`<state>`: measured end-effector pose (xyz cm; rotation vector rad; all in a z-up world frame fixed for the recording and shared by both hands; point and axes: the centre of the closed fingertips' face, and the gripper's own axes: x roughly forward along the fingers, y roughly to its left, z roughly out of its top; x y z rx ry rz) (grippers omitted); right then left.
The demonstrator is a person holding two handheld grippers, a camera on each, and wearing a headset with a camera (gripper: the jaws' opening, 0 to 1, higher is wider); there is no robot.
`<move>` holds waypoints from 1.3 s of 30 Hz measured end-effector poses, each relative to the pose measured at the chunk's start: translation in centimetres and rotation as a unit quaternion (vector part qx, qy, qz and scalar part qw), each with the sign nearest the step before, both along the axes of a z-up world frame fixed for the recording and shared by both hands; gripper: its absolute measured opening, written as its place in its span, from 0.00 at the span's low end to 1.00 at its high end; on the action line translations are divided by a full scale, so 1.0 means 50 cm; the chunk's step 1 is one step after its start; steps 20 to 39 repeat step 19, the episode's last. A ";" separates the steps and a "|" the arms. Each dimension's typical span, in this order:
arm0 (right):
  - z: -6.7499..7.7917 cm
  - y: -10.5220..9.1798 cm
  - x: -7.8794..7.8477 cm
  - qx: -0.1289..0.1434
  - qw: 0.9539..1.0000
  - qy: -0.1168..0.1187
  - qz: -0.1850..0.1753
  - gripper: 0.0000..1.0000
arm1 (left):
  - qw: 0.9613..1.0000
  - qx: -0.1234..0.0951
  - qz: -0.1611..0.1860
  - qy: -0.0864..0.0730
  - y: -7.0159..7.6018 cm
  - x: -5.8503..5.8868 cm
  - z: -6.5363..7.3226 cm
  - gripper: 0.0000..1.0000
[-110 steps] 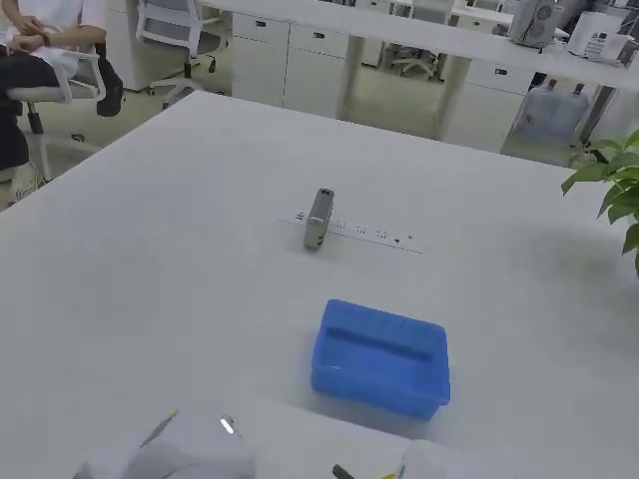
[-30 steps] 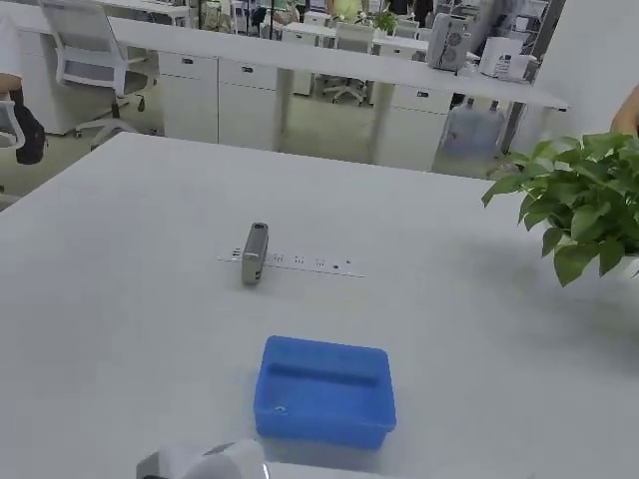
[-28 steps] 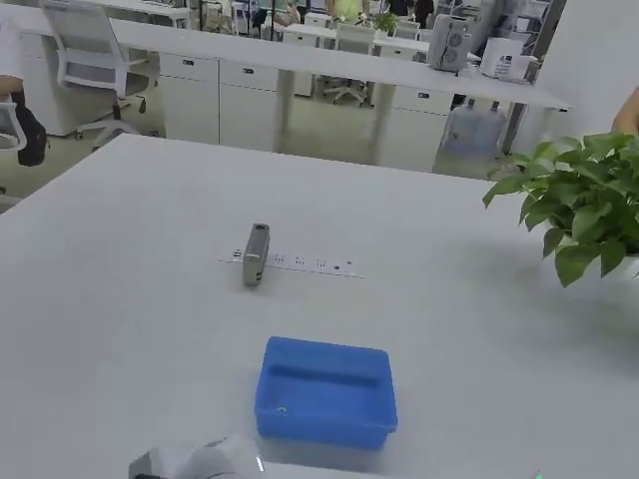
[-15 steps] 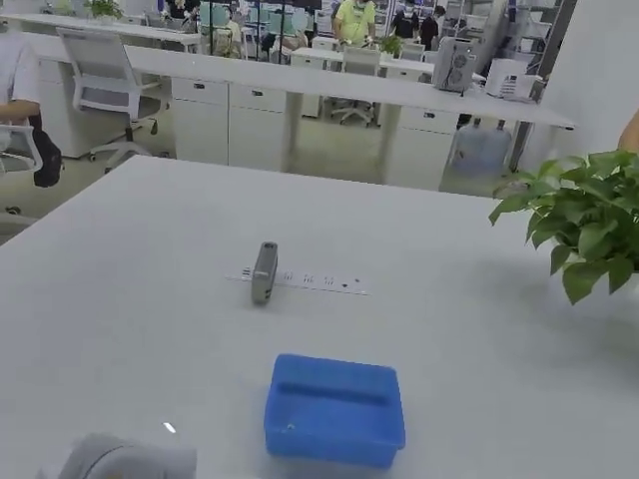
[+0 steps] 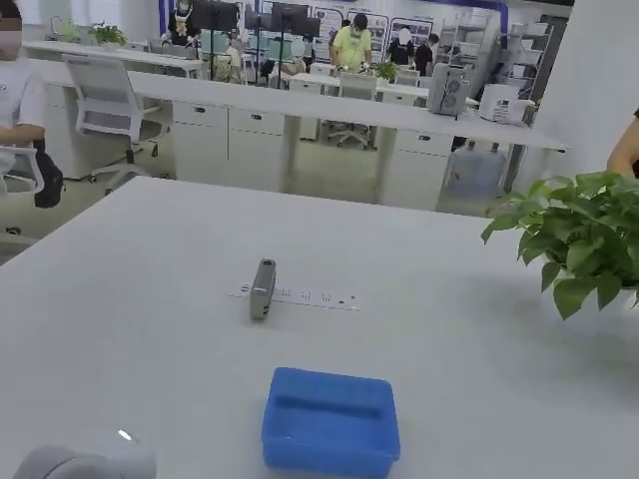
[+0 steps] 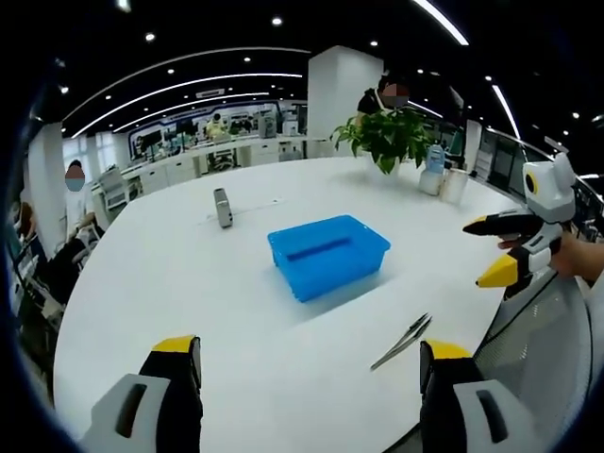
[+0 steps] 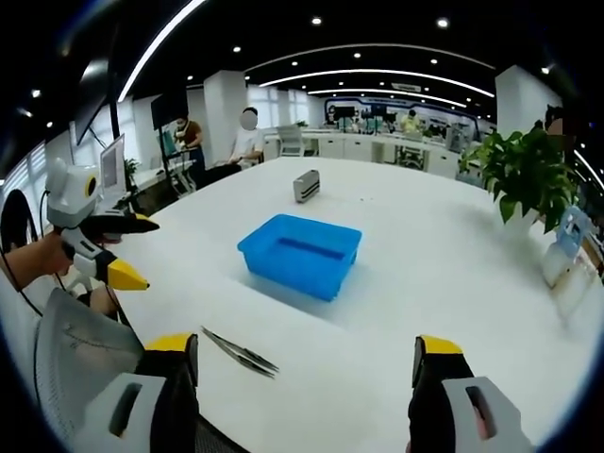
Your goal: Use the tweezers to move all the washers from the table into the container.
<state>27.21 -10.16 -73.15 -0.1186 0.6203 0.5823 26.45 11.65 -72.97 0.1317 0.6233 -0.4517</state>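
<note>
Grippers nearest: left gripper point(image 6: 307, 351) and right gripper point(image 7: 304, 347), jaws of each wide apart, empty. Next, tweezers point(image 6: 403, 341) flat on table point(image 6: 236, 311), near side of container point(image 6: 342, 272), untouched. Beyond container, grey block point(image 5: 262, 288) beside row of tiny washers point(image 5: 318, 297), too small to count. Further right of container, plant point(image 5: 574, 235).

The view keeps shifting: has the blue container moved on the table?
No. The blue container sits just as near the grey block; the camera moved.

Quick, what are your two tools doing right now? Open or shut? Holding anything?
Left tool: open, holding nothing.
Right tool: open, holding nothing.
</note>
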 end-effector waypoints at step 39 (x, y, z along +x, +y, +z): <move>-0.003 0.001 0.003 -0.015 1.000 0.004 0.003 0.99 | 1.000 0.007 0.016 0.009 0.015 -0.008 0.004 0.99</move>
